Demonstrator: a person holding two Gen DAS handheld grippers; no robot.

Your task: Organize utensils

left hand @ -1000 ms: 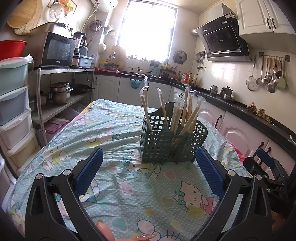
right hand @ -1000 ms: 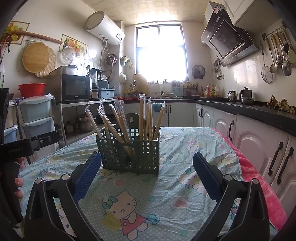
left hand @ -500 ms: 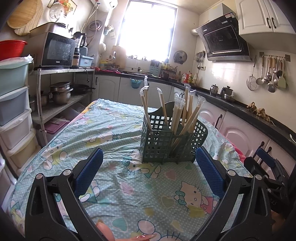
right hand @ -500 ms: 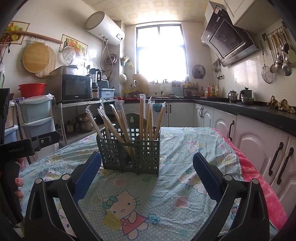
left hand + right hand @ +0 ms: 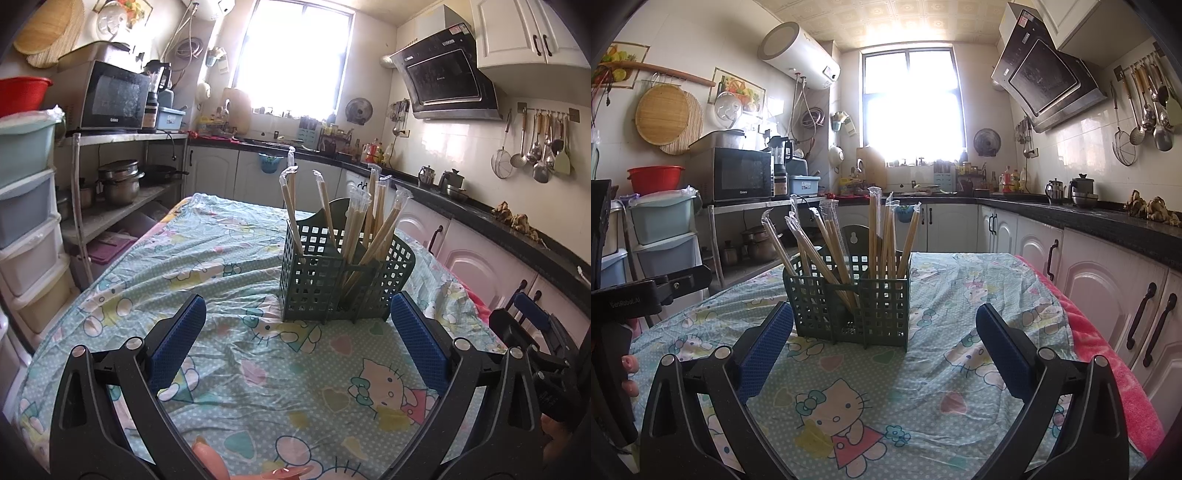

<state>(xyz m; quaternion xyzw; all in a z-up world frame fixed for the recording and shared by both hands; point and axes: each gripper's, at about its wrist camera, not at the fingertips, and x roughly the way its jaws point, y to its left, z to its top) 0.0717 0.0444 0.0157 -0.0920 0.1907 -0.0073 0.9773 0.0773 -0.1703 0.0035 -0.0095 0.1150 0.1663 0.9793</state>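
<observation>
A dark green plastic utensil basket (image 5: 343, 280) stands upright on the table, holding several wrapped chopsticks (image 5: 373, 221) that lean out of its compartments. It also shows in the right wrist view (image 5: 849, 306), with the chopsticks (image 5: 834, 243) sticking up. My left gripper (image 5: 297, 332) is open and empty, a short way in front of the basket. My right gripper (image 5: 879, 347) is open and empty, also just in front of the basket. The right gripper shows at the right edge of the left wrist view (image 5: 532, 332).
The table carries a light blue cartoon-cat cloth (image 5: 207, 258) with a pink towel edge (image 5: 1108, 354) on the right. White cabinets and a black counter (image 5: 1100, 221) run along the right. A shelf with a microwave (image 5: 110, 99) and plastic drawers (image 5: 26, 206) stands on the left.
</observation>
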